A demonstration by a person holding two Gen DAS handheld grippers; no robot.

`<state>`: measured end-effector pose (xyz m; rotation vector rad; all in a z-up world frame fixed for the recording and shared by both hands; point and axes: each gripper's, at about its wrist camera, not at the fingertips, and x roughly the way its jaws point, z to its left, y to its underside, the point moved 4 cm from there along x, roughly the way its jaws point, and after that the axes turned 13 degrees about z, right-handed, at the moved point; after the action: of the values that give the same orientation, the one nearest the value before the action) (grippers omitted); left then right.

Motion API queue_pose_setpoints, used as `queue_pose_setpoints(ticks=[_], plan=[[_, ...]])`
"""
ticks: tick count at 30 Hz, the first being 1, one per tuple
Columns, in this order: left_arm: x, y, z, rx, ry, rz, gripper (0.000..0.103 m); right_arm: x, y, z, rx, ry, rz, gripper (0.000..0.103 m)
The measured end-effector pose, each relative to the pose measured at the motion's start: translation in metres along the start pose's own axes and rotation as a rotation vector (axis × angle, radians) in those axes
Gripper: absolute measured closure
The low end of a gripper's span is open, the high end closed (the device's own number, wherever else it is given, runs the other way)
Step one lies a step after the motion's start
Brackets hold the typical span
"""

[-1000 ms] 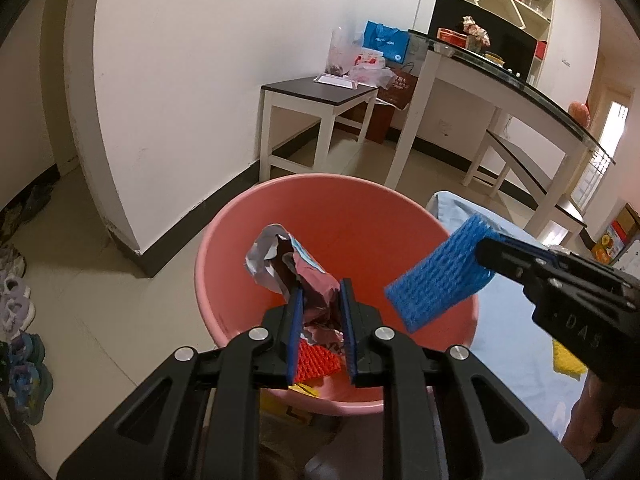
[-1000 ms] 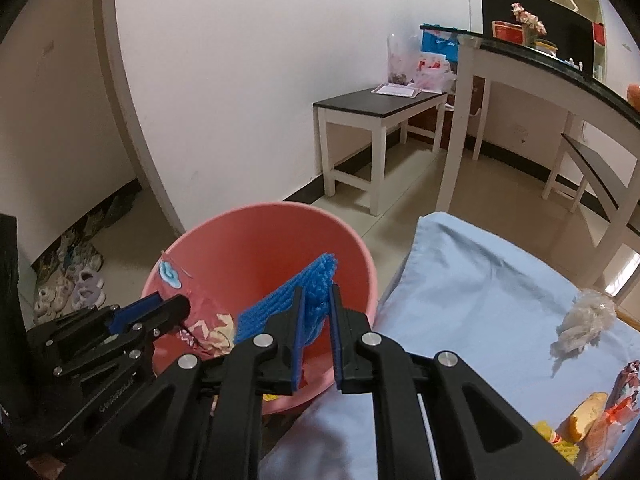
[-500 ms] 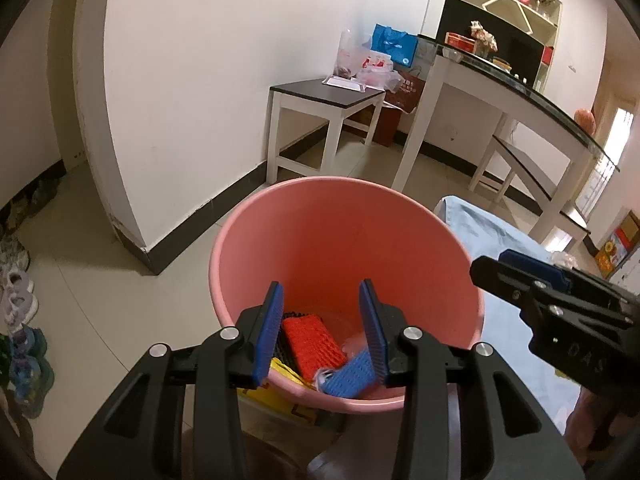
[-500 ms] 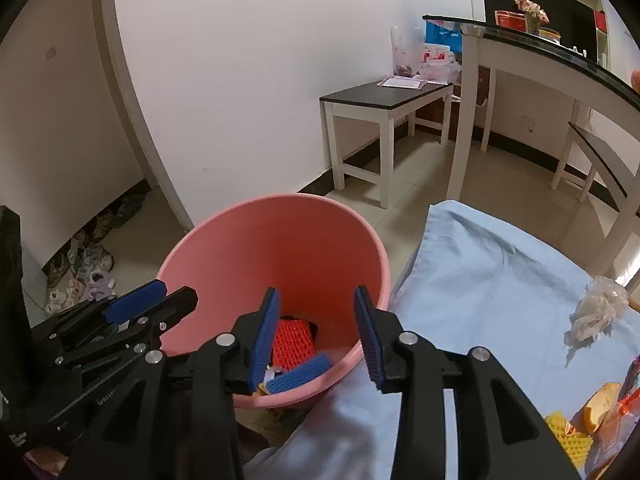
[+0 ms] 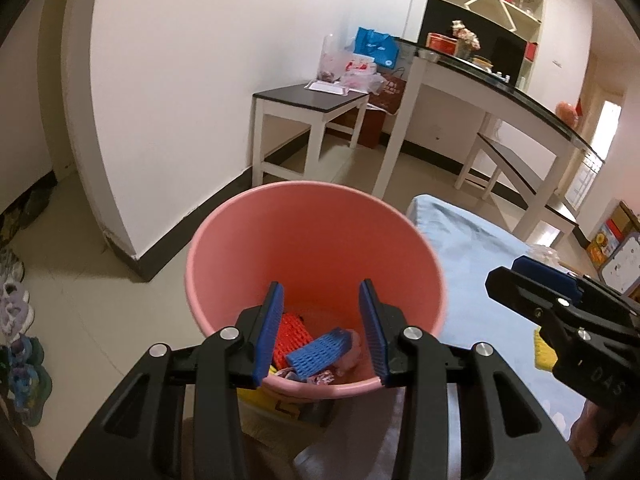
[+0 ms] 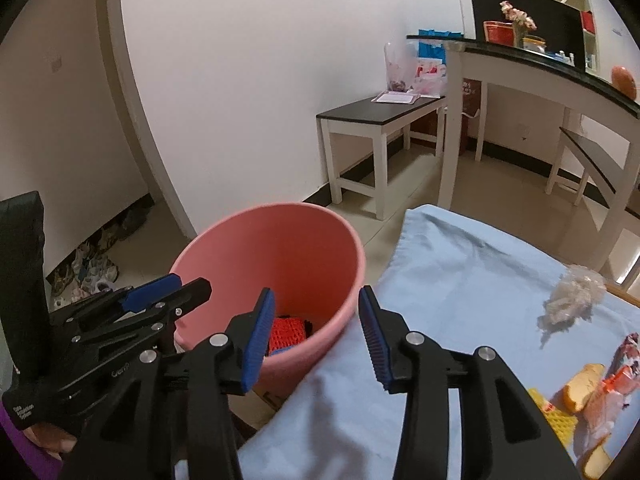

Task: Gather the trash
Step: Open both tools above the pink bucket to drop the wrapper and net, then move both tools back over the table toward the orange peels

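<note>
Trash lies at the bottom of the pink bucket (image 5: 312, 248): a blue foam net (image 5: 318, 351), long axis pointing up-right, beside a red net (image 5: 291, 334). Left gripper (image 5: 322, 334) is parted and empty; right gripper (image 6: 316, 338) is opening, nothing between its jaws.

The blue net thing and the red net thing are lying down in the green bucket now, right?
Not quite: the bucket is pink, not green. The left wrist view shows it best. The rest holds: the blue net piece and the red net piece both lie at its bottom.
</note>
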<state>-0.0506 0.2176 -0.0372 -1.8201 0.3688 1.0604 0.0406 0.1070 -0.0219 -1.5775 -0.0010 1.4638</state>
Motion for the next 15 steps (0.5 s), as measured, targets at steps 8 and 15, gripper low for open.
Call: queue_pose_setpoints(ticks=[8, 15], plan=[[-0.009, 0.005, -0.036, 0.074, 0.029, -0.014, 0.063, -0.027, 0.022, -0.03, 0.054, 0.017, -0.015, 0.059], [-0.007, 0.009, -0.071, 0.132, 0.057, -0.003, 0.063, -0.048, 0.048, -0.061, 0.093, 0.064, -0.02, 0.058]])
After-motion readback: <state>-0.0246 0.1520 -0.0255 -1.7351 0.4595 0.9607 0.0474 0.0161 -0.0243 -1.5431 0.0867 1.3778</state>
